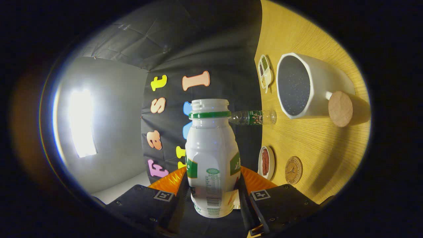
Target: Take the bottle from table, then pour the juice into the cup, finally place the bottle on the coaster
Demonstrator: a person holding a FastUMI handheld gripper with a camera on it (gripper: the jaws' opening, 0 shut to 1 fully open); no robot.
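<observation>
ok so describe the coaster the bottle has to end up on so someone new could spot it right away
Start from the yellow wooden table and its large white cup with a dark inside. Beyond the gripper, shut on the white plastic bottle, lies the flat round brown coaster, beside a small white dish of red food. It is embossed, unlike the plain cork disc.

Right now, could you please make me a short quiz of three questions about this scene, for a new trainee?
1. True or false: the gripper has both fingers pressed on the white bottle.
2. The bottle's mouth is: A) capped, B) open, C) covered by a hand.
3. Which is nearer to the fingers: the round coaster or the white cup?

Key
1. True; the bottle sits between the fingers, held.
2. B; the cap is off above the green ring.
3. The coaster; the cup, with its cork-ended handle, stands beyond it on the wooden table.
</observation>
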